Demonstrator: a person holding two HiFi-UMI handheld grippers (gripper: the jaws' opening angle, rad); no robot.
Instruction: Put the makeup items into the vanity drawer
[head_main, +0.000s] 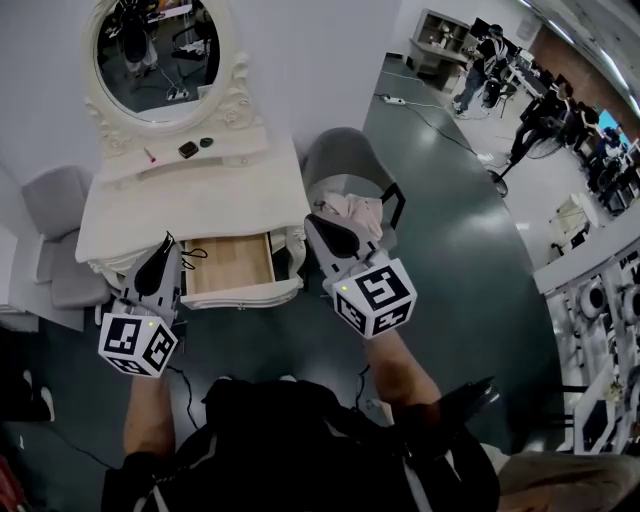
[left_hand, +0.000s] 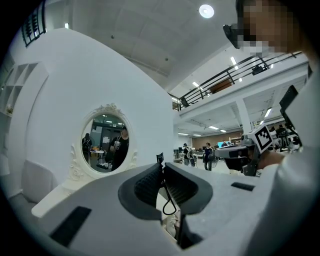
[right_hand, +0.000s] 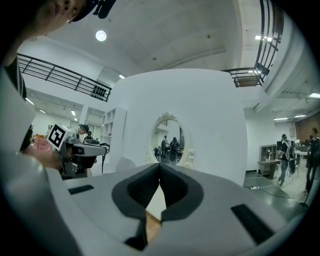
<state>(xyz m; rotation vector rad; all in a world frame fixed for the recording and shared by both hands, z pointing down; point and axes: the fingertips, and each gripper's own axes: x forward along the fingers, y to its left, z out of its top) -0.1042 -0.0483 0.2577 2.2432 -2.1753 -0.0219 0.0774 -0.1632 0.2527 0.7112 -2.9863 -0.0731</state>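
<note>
Left gripper (head_main: 167, 243) (left_hand: 161, 168): jaws clamped on a thin black loop (head_main: 190, 252) (left_hand: 169, 200), cord-like. It dangles from the tips just over the left near corner of the open drawer (head_main: 245, 293); what kind of item it is can't be made out. Right gripper (head_main: 311, 222) (right_hand: 160, 168): jaws pressed together, nothing between them, just right of the drawer. Drawer has bare light wood inside and a white front.

The rest of the makeup is far from both grippers, on the raised back shelf of the white vanity (head_main: 190, 205) under the oval mirror (head_main: 158, 55) with its carved frame: pink stick (head_main: 150, 156), dark square case (head_main: 187, 149), dark round item (head_main: 206, 142), all too small to identify. Grey padded chair (head_main: 345, 165) to the right, pale cloth (head_main: 352, 210) on its seat, partly hidden by the right gripper.
</note>
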